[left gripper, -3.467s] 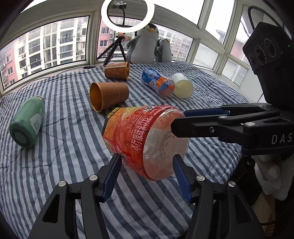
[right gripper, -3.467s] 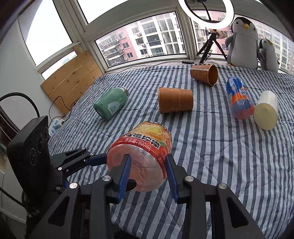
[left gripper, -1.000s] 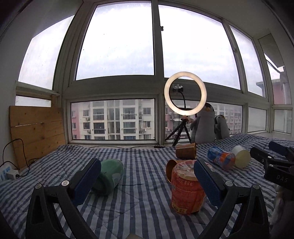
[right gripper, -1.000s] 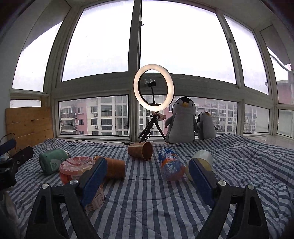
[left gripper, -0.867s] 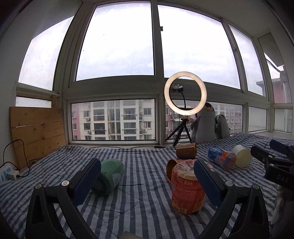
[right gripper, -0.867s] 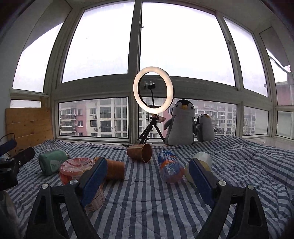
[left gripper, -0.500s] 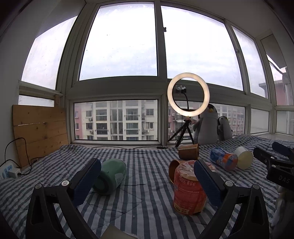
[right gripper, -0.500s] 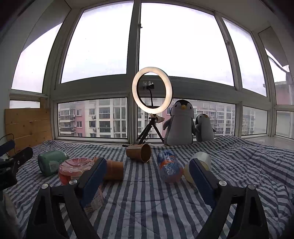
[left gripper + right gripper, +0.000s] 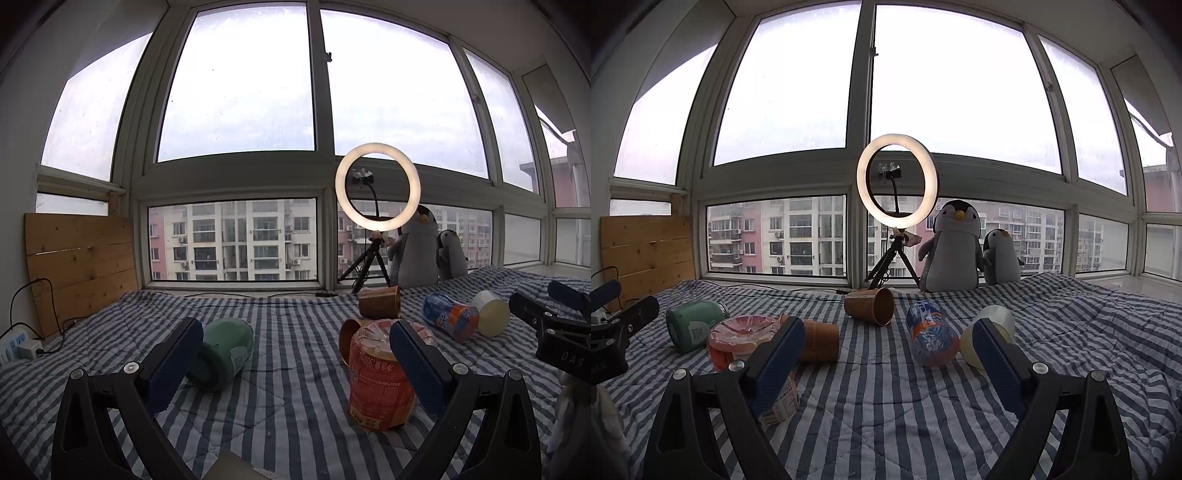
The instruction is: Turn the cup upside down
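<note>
The orange-labelled clear plastic cup [image 9: 376, 384] stands upside down on the striped quilt [image 9: 288, 398], base up, partly behind my left gripper's right finger. It also shows in the right wrist view [image 9: 738, 343], behind the left finger. My left gripper [image 9: 295, 354] is open and empty, pulled back from the cup. My right gripper [image 9: 886, 350] is open and empty, right of the cup. The right gripper's fingers [image 9: 532, 314] show at the left wrist view's right edge.
On the quilt lie a green flask [image 9: 221, 354], two brown paper cups [image 9: 816, 339] [image 9: 871, 304], a blue-orange bottle [image 9: 931, 339] and a cream cup [image 9: 986, 332]. A ring light on a tripod [image 9: 897, 184] and two plush penguins [image 9: 953, 247] stand by the window.
3.5 s ago both grippers held the orange cup on its side. It now stands upside down on the quilt, both grippers open. In the last second the views barely shift.
</note>
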Demonstrator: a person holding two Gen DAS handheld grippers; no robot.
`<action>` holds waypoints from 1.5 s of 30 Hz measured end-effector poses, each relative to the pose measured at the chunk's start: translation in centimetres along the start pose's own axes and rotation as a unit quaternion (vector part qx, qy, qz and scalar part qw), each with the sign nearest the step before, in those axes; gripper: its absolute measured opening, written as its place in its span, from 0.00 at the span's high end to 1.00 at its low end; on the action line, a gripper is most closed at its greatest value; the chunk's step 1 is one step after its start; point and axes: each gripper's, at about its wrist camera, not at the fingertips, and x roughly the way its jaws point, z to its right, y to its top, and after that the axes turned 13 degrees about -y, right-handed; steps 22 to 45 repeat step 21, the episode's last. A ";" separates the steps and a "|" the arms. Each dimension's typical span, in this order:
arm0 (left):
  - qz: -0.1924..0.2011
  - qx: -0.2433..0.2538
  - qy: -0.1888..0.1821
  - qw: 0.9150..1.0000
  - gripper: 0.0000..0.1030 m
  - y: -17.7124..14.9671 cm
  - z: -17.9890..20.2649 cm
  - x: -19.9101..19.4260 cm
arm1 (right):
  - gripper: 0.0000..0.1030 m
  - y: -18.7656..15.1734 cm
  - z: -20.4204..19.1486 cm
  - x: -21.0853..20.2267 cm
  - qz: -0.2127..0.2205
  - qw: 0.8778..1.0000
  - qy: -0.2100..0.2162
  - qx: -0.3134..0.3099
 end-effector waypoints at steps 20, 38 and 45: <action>-0.005 -0.010 -0.006 1.000 0.01 -0.1 -0.5 0.3 | 0.12 -0.2 0.0 0.1 -0.005 1.000 0.001 0.001; -0.005 -0.012 -0.004 1.000 0.01 -0.1 -0.5 0.3 | 0.12 -0.2 0.0 0.1 -0.005 1.000 0.001 0.001; -0.005 -0.012 -0.004 1.000 0.01 -0.1 -0.5 0.3 | 0.12 -0.2 0.0 0.1 -0.005 1.000 0.001 0.001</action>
